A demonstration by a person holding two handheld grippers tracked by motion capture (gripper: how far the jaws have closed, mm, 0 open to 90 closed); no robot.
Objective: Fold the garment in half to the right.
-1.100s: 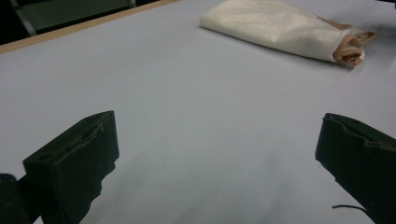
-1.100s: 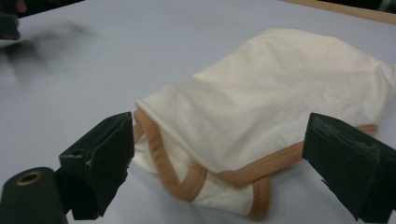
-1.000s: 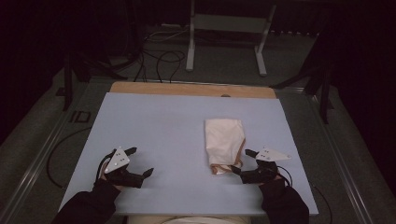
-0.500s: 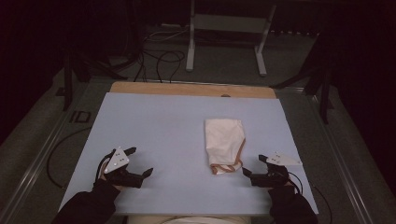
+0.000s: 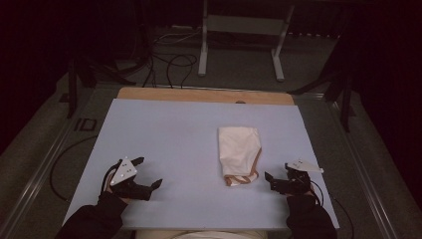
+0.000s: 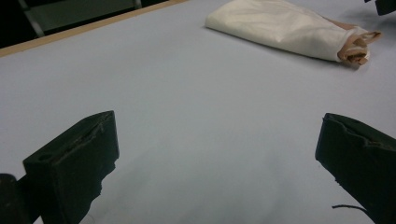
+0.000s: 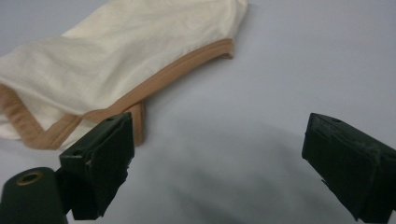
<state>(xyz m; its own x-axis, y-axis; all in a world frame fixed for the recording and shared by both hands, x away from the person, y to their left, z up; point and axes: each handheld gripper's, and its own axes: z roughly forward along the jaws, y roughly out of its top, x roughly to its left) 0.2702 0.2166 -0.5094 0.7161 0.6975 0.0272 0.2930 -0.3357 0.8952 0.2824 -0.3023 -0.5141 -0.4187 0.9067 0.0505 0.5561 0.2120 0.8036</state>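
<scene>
A folded cream cloth (image 5: 240, 154) with tan trim lies flat on the pale blue table top (image 5: 169, 129), right of centre. Its trimmed end faces the near edge. My right gripper (image 5: 277, 171) rests just right of that end, open and apart from it. In the right gripper view the cloth (image 7: 126, 60) lies ahead and left of the open right gripper (image 7: 224, 158), with its trim close to the left jaw. My left gripper (image 5: 149, 171) sits open at the near left. In the left gripper view the left gripper (image 6: 217, 163) has bare table between its jaws, and the cloth (image 6: 285, 28) lies far off.
A wooden strip (image 5: 199, 94) runs along the table's far edge. Beyond it a metal stand (image 5: 241, 25) and loose cables (image 5: 169, 59) sit on the dark floor. Metal rails (image 5: 45, 164) flank the table's sides.
My right gripper has drawn back to the right, away from the cloth's near end. The left gripper and the cloth have stayed put.
</scene>
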